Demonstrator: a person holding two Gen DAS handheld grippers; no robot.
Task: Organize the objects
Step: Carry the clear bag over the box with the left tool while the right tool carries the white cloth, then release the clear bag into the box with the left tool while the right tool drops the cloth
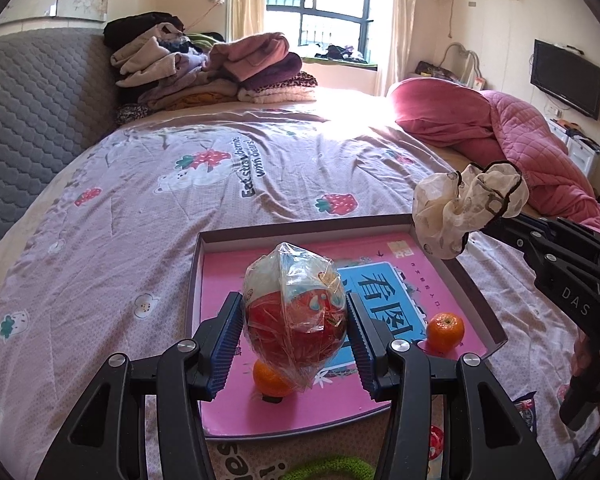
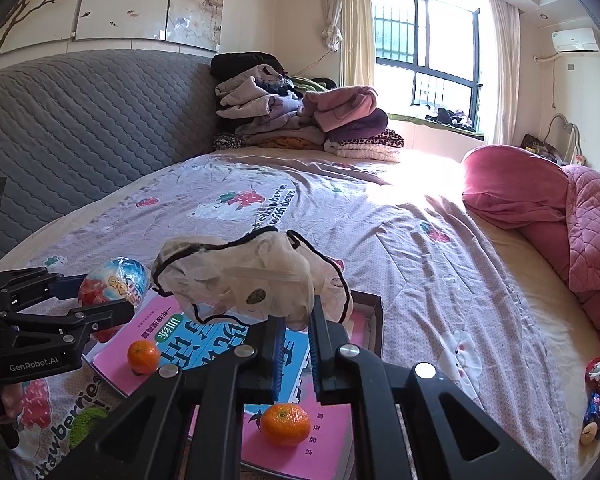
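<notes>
Egg you hold (image 1: 296,312): glossy, crinkled clear plastic wrap.
Scrunchie (image 2: 256,280): sheer, matt cloth, dark-edged.
Your gripper pads (image 1: 228,344): ribbed blue, rubbery-looking.
Box (image 1: 476,304): matt cardboard rim.
Bedsheet (image 1: 140,208): soft printed cloth.
Tangerines (image 2: 286,424): dimpled peel.

A plastic-wrapped red and white egg toy (image 1: 296,312) hangs above the shallow pink-bottomed box (image 1: 300,232). Two oranges (image 1: 445,331) lie inside; a cream scrunchie (image 1: 466,208) hangs over its far right corner.

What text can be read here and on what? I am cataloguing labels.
"GenRobot.AI": left hand-held gripper body.
"DAS": right hand-held gripper body.
"Eat strawberries with bears!": bedsheet, letters partly creased.
"看图": blue panel of the pink book, rest covered.
Wrapped egg print: unreadable.
</notes>
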